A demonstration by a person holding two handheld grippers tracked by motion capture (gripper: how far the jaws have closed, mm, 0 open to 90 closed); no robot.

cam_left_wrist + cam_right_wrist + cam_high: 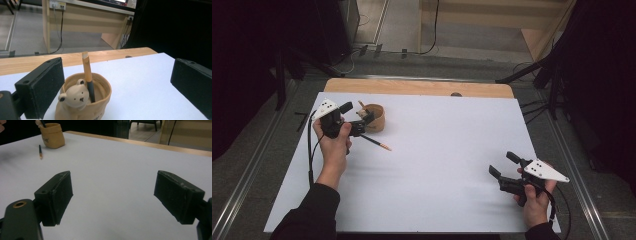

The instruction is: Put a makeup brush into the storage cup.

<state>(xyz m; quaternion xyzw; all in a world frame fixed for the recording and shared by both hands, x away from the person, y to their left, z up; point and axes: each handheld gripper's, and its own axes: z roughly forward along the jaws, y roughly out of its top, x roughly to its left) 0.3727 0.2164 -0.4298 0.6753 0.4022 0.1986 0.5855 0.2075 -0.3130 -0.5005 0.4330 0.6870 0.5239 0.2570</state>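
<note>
On the white worktop (pixel 437 165) stands one small tan holder (pixel 375 118), a soft-looking cup with a little bear figure (pixel 74 97) on its front wall. There are two pencils, both dark-bodied with tan ends. One pencil (pixel 88 76) stands inside the holder, leaning against the inner wall just behind the bear, its tan end sticking up above the rim. The second pencil (pixel 376 142) lies flat on the worktop just beside the holder, on the person's side of it, apart from the cup. There are two grippers, one in each hand. The left gripper (pixel 358 118) is at the far left of the worktop, right at the holder; its jaws are spread wide, one on each side of the cup and clear of it, gripping nothing. The right gripper (pixel 503 164) is held low near the right front corner of the worktop, well apart from the holder and both pencils; its jaws also stand wide with bare white surface between them. Two dark sleeves enter from the bottom edge in the high view.
</note>
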